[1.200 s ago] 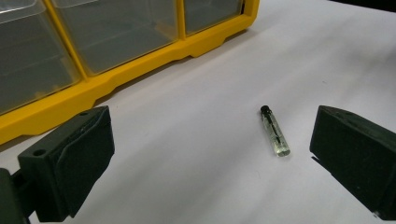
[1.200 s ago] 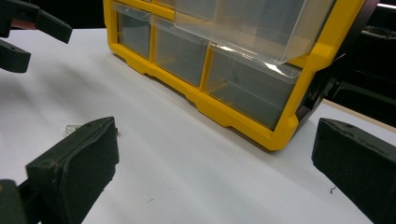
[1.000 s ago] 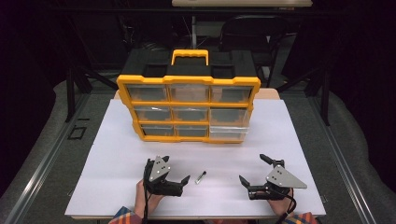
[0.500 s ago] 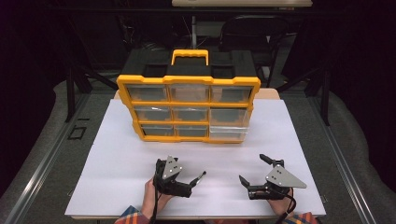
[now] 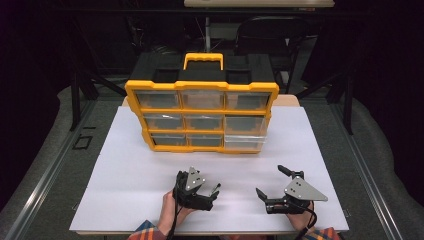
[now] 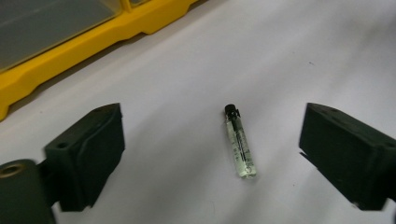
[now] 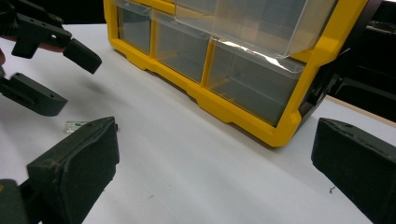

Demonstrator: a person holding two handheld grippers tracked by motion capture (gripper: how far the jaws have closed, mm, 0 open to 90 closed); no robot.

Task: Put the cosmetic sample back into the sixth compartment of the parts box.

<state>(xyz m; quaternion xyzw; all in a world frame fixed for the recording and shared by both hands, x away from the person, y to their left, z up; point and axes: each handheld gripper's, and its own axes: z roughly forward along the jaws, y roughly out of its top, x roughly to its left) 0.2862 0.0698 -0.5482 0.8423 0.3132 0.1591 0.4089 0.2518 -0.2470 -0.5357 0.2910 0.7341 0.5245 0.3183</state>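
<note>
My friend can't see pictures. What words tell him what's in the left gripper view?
A tiny clear vial with a black cap lies on a white table, midway between the left gripper's two open black jaws. A yellow drawer box edges the top left corner.

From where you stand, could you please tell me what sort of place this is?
Probably a lab or studio recording bench: a white table ringed by dark drapes, a yellow drawer organizer, and a small vial set out for handling.
</note>
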